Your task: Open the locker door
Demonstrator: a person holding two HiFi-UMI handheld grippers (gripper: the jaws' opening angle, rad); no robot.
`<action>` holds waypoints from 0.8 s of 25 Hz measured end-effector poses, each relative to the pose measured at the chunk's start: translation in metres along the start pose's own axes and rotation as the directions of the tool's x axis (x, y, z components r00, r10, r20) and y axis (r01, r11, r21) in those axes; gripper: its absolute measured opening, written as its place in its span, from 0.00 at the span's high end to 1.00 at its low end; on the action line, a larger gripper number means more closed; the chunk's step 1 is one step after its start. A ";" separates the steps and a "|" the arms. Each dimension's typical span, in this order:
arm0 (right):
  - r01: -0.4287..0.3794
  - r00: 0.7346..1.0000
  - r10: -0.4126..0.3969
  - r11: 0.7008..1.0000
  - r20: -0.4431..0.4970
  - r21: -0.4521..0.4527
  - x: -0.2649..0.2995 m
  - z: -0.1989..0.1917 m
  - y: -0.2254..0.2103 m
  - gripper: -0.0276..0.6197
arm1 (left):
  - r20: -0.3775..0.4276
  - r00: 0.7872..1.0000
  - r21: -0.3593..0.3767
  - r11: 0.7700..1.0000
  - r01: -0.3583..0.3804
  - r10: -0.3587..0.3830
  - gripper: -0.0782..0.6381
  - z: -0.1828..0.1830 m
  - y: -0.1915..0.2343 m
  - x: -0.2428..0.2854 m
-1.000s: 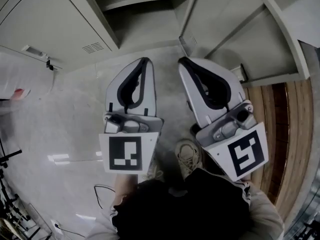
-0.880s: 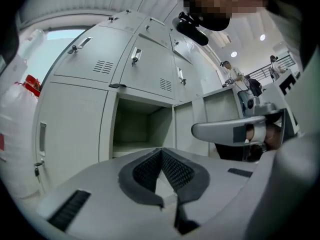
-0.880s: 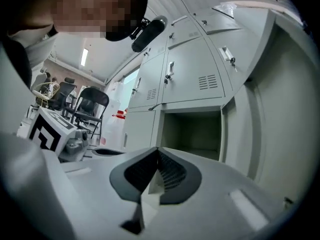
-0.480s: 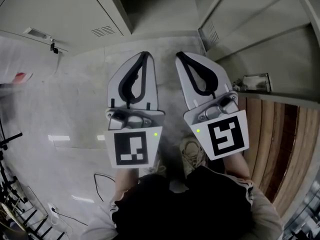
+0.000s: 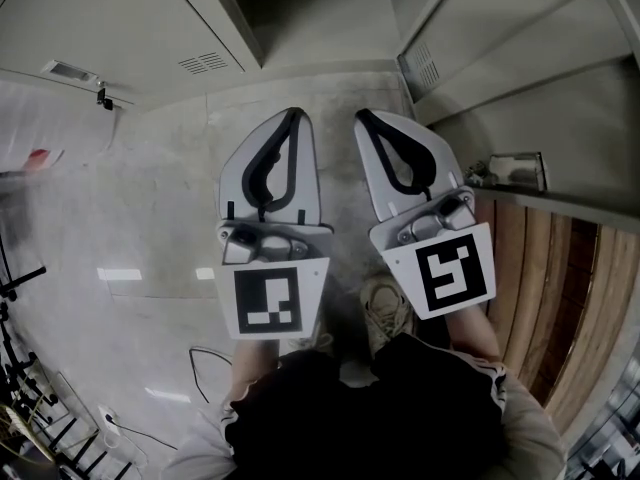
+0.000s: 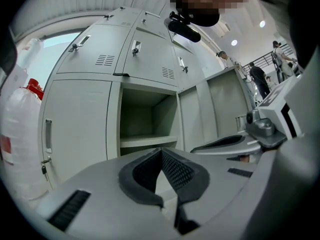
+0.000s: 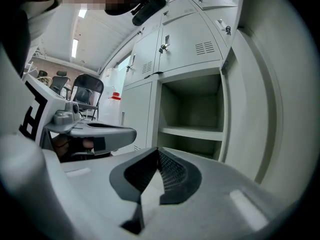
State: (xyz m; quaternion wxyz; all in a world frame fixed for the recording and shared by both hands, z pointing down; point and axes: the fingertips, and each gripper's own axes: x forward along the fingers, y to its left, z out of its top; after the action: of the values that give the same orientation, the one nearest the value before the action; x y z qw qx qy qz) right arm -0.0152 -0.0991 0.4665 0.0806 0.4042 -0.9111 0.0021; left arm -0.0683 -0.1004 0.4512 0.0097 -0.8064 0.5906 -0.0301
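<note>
Head view looks steeply down onto the left gripper (image 5: 292, 115), right gripper (image 5: 363, 117) and floor (image 5: 120, 218). Each gripper view looks forward, slightly upward, along its jaws; both share the nearby open locker (image 6: 147, 119).

The pale grey sheet-metal lockers (image 5: 110, 18) look painted, smooth and matt. The light marbled stone floor (image 5: 120, 218) is polished and mirrors lamps. The brown wooden planks (image 5: 555, 298) show grain. The left gripper (image 5: 291, 116) and right gripper (image 5: 364, 118) have smooth grey plastic shells and black cross-hatched rubbery pads (image 6: 176, 170).

Office locker area: metal lockers (image 6: 95, 59), chairs (image 7: 86, 95)
</note>
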 end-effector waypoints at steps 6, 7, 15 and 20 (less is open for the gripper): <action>0.024 0.999 -0.023 0.999 -0.033 0.027 0.015 -0.009 -0.008 0.95 | -0.056 0.998 -0.125 0.992 -0.008 0.001 0.87 -0.023 0.015 0.012; 0.028 0.999 -0.026 0.999 -0.041 0.047 0.019 -0.007 -0.009 0.95 | -0.052 0.999 -0.141 0.990 -0.007 -0.001 0.87 -0.018 0.020 0.016; -0.001 1.000 0.002 0.993 -0.005 0.119 0.034 0.060 -0.009 0.95 | -0.071 0.997 -0.067 0.997 0.026 -0.031 0.87 0.044 0.044 0.019; -0.024 0.986 0.078 0.941 -0.146 0.337 0.035 -0.115 0.061 0.95 | -0.354 0.935 -0.092 0.994 -0.064 0.027 0.87 -0.139 0.052 -0.039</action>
State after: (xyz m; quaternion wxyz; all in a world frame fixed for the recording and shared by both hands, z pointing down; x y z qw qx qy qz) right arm -0.0667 -0.0755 0.5892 0.0826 0.3869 -0.8985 0.1904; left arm -0.1381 -0.0758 0.5857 -0.1367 -0.7735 0.6019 -0.1437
